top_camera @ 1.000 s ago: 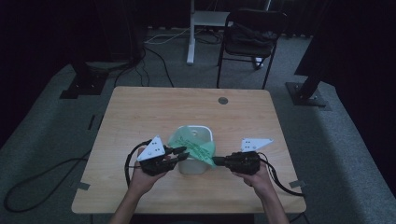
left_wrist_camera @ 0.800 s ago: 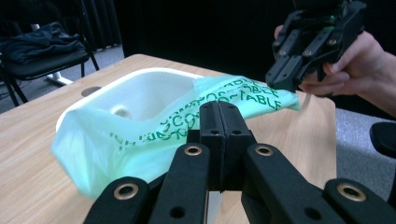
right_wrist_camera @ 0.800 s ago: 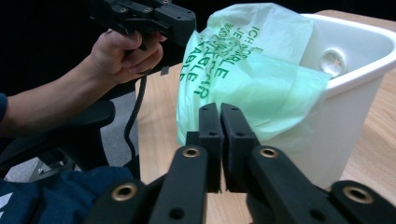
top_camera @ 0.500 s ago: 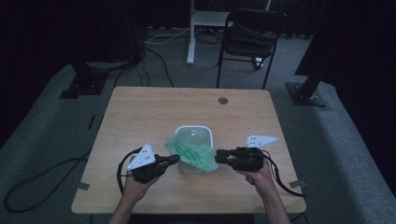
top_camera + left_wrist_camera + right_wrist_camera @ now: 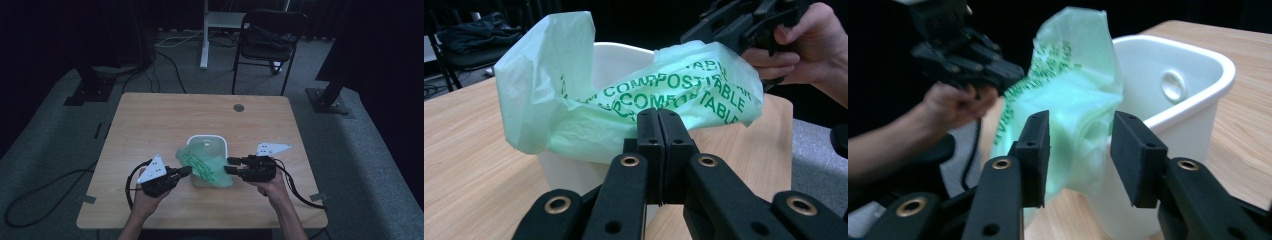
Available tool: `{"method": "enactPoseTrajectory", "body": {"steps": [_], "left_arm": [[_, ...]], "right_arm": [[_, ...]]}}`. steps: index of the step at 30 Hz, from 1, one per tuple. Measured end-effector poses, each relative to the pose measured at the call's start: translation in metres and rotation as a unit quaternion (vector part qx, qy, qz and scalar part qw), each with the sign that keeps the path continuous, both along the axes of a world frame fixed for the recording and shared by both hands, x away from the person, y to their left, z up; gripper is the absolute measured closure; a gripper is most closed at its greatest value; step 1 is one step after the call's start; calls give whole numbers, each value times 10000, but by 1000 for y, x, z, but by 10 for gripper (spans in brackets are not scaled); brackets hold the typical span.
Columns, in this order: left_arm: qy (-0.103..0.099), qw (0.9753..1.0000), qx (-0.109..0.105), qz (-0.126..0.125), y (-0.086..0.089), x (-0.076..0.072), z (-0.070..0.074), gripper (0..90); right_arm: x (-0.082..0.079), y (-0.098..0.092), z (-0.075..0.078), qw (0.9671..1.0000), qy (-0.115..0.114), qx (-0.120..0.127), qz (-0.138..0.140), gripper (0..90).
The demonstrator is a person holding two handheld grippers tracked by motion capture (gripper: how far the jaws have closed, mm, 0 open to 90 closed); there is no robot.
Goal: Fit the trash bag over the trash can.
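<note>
Green bag drapes over the white bin near the desk's front edge. Left claw is closed, seemingly pinching film; right claw gapes around a fold. Risk: tearing or toppling the bin. Right gripper view reveals the bin's interior.

Your workspace: a dim room around a wooden table.
You face a black chair on grey carpet, cables trailing beside it.
</note>
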State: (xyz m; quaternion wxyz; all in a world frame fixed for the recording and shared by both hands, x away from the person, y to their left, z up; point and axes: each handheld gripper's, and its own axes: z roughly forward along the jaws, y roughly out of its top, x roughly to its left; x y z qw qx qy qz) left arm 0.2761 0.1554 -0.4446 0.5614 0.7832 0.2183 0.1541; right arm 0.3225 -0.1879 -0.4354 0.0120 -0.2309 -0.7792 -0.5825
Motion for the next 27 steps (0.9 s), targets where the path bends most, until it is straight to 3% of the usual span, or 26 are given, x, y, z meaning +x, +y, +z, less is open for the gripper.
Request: {"method": "enactPoseTrajectory", "body": {"steps": [6, 13, 15, 17, 20, 27], "left_arm": [[-24, 10000, 56, 24, -2, 0, 1, 879], [-56, 10000, -7, 62, -1, -2, 5, 835], [-56, 10000, -17, 70, 0, -2, 6, 819], [-64, 9999, -54, 82, 1, -3, 7, 798], [-93, 9998, -126, 88, 3, -5, 12, 765], [-111, 9998, -169, -6, -3, -4, 21, 713]], "right_arm": [[-4, 3, 3, 10000, -61, -16, 30, 537], [-9, 8, 7, 9993, -289, -214, -63, 541], [-9, 10, 7, 9992, -318, -249, -77, 588], [-9, 10, 7, 9989, -371, -274, -79, 706], [-9, 10, 7, 9987, -420, -288, -55, 812], [-11, 12, 8, 9985, -467, -258, 72, 859]]}}
